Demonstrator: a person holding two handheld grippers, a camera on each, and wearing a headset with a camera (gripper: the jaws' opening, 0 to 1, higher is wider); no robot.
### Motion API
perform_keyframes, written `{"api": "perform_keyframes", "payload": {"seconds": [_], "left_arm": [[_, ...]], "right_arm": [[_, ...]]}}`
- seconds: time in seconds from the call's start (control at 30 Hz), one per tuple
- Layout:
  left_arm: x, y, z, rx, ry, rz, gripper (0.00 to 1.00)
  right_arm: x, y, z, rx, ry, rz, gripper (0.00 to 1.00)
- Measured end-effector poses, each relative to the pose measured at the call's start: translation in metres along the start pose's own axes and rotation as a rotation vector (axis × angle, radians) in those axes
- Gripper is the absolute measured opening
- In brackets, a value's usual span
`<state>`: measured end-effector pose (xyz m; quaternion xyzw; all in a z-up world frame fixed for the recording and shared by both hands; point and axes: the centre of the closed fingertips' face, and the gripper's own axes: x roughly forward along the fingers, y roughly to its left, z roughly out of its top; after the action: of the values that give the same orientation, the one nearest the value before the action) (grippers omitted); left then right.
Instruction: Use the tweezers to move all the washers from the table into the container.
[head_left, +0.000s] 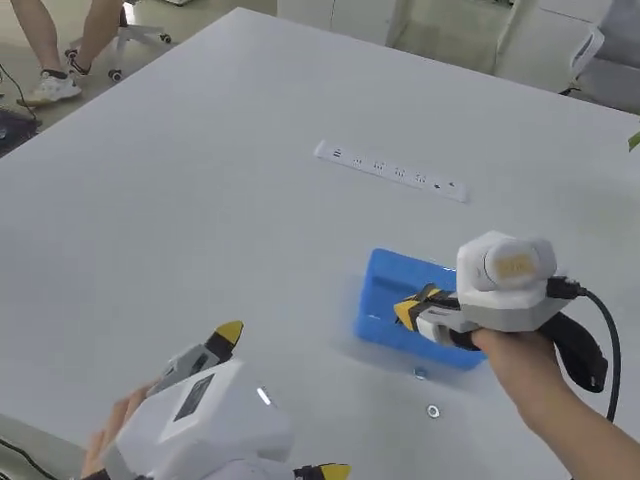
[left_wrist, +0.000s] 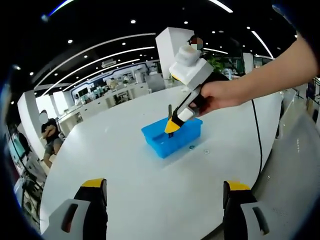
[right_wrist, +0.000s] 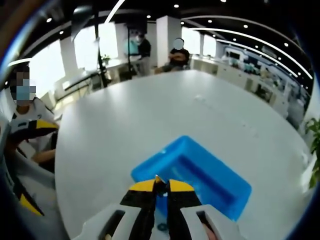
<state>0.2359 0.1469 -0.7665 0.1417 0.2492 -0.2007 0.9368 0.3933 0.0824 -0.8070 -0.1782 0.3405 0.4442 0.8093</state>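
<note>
A blue container (head_left: 385, 300) sits on the white table, open side up; it also lies ahead in the left gripper view (left_wrist: 160, 142) and the right gripper view (right_wrist: 210, 182). My right gripper (head_left: 408, 312) hovers over its near right side, shut on thin dark tweezers (left_wrist: 170, 114) whose tip pokes out between the yellow jaws (right_wrist: 157, 178). One small washer (head_left: 432, 411) lies on the table in front of the container, another (head_left: 420, 373) close to its edge. My left gripper (head_left: 278, 402) is at the near left, open and holding nothing (left_wrist: 162, 195).
A white power strip (head_left: 390, 170) lies further back on the table (head_left: 200, 200). A person's legs (head_left: 50, 50) and a chair base stand beyond the far left corner. People sit at the table's far side (right_wrist: 175, 52).
</note>
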Motion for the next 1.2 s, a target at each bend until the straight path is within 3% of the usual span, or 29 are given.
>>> {"api": "perform_keyframes", "payload": {"seconds": [0.17, 0.57, 0.8, 0.93, 1.07, 1.2], "left_arm": [[0.0, 0.0, 0.001, -0.013, -0.005, -0.006, 0.99], [-0.001, 0.003, 0.0, 0.006, 0.002, 0.019, 0.99], [-0.001, 0.004, -0.001, 0.014, 0.009, 0.024, 0.99], [-0.001, 0.005, 0.0, 0.014, 0.004, 0.027, 0.99], [-0.001, 0.005, -0.001, 0.016, 0.01, 0.027, 0.99], [0.0, 0.004, -0.002, 0.026, 0.016, 0.028, 0.99]], "right_arm": [[0.004, 0.002, -0.007, -0.014, 0.034, 0.009, 0.04], [-0.002, -0.005, 0.001, 0.049, 0.005, -0.001, 0.04], [-0.03, -0.006, 0.015, 0.078, -0.06, -0.019, 0.04], [-0.046, -0.009, 0.013, 0.083, -0.096, -0.045, 0.04], [-0.069, -0.002, 0.012, 0.107, -0.136, -0.06, 0.04], [-0.083, 0.008, 0.004, 0.097, -0.133, -0.067, 0.04]]}}
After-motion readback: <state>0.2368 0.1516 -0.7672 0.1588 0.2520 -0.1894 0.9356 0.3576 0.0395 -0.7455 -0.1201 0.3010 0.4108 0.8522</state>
